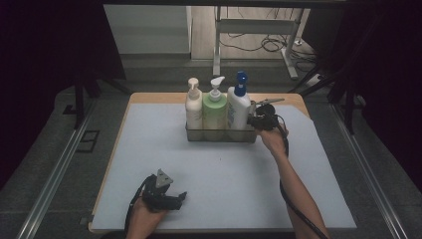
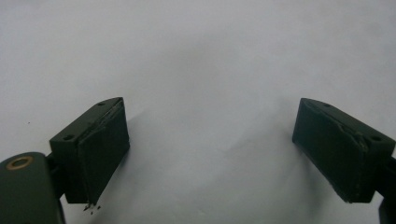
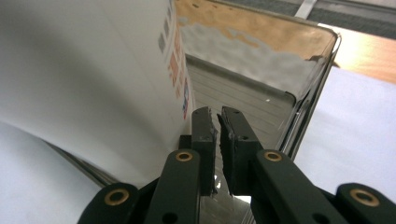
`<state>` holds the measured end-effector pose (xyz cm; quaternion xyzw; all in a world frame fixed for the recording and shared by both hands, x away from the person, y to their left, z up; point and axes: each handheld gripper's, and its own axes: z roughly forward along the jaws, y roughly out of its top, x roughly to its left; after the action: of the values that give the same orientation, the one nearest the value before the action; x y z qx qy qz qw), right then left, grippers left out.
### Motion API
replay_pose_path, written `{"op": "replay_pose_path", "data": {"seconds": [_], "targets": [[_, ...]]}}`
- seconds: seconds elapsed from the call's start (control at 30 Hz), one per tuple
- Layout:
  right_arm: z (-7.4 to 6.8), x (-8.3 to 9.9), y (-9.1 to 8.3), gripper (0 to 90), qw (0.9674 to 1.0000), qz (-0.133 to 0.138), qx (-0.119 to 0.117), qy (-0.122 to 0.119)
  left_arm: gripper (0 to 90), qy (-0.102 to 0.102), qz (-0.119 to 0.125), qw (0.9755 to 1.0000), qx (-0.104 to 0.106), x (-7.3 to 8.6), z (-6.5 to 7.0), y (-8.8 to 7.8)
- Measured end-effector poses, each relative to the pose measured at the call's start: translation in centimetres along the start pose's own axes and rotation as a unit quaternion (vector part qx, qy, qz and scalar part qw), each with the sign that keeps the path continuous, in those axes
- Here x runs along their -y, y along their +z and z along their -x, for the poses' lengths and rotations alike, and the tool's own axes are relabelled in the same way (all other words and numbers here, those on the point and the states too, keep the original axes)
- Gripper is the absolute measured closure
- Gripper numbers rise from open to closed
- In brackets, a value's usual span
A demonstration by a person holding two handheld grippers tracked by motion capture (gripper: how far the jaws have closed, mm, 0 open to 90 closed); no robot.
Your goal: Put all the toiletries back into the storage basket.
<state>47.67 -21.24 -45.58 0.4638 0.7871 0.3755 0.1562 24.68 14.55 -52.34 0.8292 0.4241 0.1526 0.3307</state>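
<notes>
right gripper (image 3: 218, 122) fingers (image 3: 203, 140) pressed together on thin clear wall of tray (image 3: 322, 74), pinching rim just beside white bottle (image 3: 84, 70). in high view, right gripper (image 1: 260, 121) at 3 o'clock end of tray (image 1: 221, 135), near 12 o'clock part of white mat (image 1: 224, 179). in tray, side by side: cream pump bottle (image 1: 193, 105), green pump bottle (image 1: 215, 109), white bottle, blue cap (image 1: 238, 104). left gripper (image 1: 171, 197) at 7 o'clock on mat, well apart from tray, fingers (image 2: 93, 149) spread wide over bare mat (image 2: 210, 70), holding nothing.
</notes>
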Motion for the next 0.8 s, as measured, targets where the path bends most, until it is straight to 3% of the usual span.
{"op": "replay_pose_path", "data": {"seconds": [0.8], "targets": [[-0.87, 0.33, -0.11, 86.0, 0.9999, 0.003, -0.015, -0.004, 10.5, 0.0, 0.0, 1.0, 0.0, -0.01, 0.01, 0.0]]}}
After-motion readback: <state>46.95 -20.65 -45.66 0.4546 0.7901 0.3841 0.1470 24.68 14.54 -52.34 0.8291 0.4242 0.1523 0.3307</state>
